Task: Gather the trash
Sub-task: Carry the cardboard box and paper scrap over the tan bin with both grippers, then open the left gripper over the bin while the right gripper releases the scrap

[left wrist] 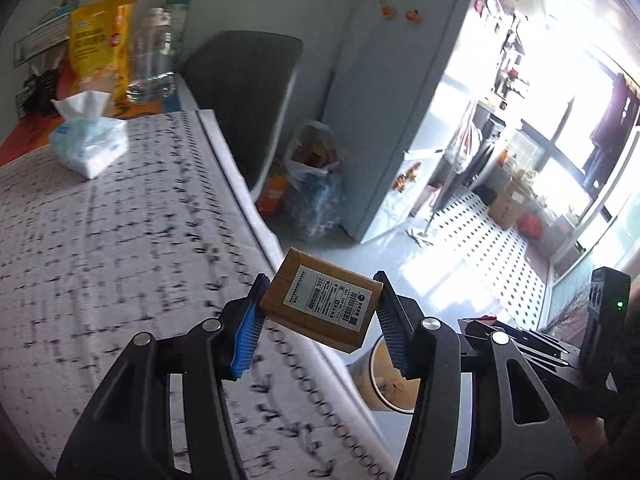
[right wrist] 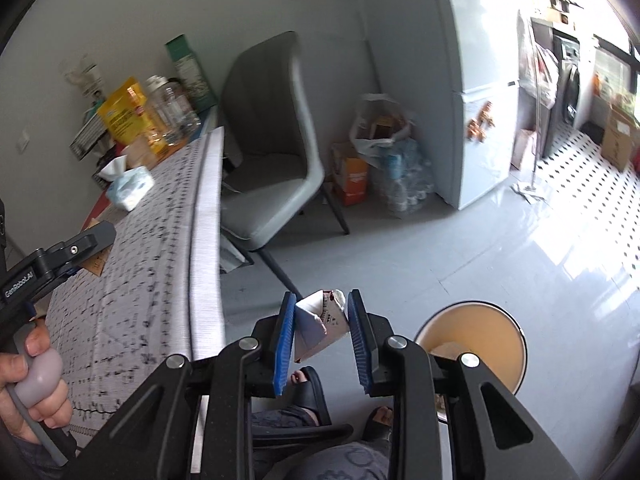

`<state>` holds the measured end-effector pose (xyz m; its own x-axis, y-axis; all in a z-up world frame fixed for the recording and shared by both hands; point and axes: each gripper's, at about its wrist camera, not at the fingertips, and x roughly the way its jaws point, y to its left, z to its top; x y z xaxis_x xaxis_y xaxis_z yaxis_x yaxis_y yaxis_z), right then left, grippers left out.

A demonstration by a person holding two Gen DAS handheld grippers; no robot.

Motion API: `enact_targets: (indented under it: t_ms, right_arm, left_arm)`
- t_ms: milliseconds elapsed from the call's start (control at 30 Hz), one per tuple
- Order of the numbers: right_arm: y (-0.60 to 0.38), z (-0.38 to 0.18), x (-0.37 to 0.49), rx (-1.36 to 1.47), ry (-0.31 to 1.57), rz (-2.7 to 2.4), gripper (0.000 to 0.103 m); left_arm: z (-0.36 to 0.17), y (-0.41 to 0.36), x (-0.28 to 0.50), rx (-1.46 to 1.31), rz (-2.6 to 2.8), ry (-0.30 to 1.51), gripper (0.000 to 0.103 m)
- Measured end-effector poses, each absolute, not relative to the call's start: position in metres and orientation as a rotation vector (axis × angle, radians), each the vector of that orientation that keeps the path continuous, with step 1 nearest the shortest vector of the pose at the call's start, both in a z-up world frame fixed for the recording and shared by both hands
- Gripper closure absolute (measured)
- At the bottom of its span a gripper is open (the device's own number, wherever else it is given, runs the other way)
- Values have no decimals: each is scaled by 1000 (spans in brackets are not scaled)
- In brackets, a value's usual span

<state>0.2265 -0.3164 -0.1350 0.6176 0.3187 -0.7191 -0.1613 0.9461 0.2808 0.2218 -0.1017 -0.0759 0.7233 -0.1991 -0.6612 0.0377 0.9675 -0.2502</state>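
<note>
My left gripper (left wrist: pixel 320 300) is shut on a small brown cardboard box (left wrist: pixel 320 300) with a white shipping label, held past the table's edge above the round bin (left wrist: pixel 390 380). My right gripper (right wrist: pixel 320 316) is shut on a crushed white and red carton (right wrist: pixel 320 320), held over the floor just left of the same cream-coloured bin (right wrist: pixel 472 340). The left gripper's body also shows in the right wrist view (right wrist: pixel 52 260) over the table.
The table with a patterned cloth (left wrist: pixel 120 240) carries a tissue pack (left wrist: pixel 90 144), a yellow bag (left wrist: pixel 100 48) and clear bottles (left wrist: pixel 156 48). A grey chair (right wrist: pixel 276 140), a plastic bag (right wrist: pixel 380 128), an orange box (right wrist: pixel 352 178) and a white fridge (right wrist: pixel 472 80) stand beyond. My feet (right wrist: pixel 308 392) are below.
</note>
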Motion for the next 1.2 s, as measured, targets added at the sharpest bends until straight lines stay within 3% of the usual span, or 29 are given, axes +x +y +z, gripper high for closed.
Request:
enact_targets:
  t_ms: [733, 833, 900, 1200]
  right_arm:
    - [-448, -237, 261, 378, 940, 38, 75]
    - [-466, -255, 269, 400, 931, 12, 65]
    - [-479, -266, 272, 435, 933, -20, 45]
    - [-524, -280, 240, 516, 917, -92, 44]
  left_arm:
    - [-140, -251, 305, -92, -342, 913, 50]
    - [-151, -270, 312, -73, -365, 936, 50]
    - [-158, -281, 315, -67, -378, 955, 50]
    - [-189, -345, 317, -11, -477, 1045, 50]
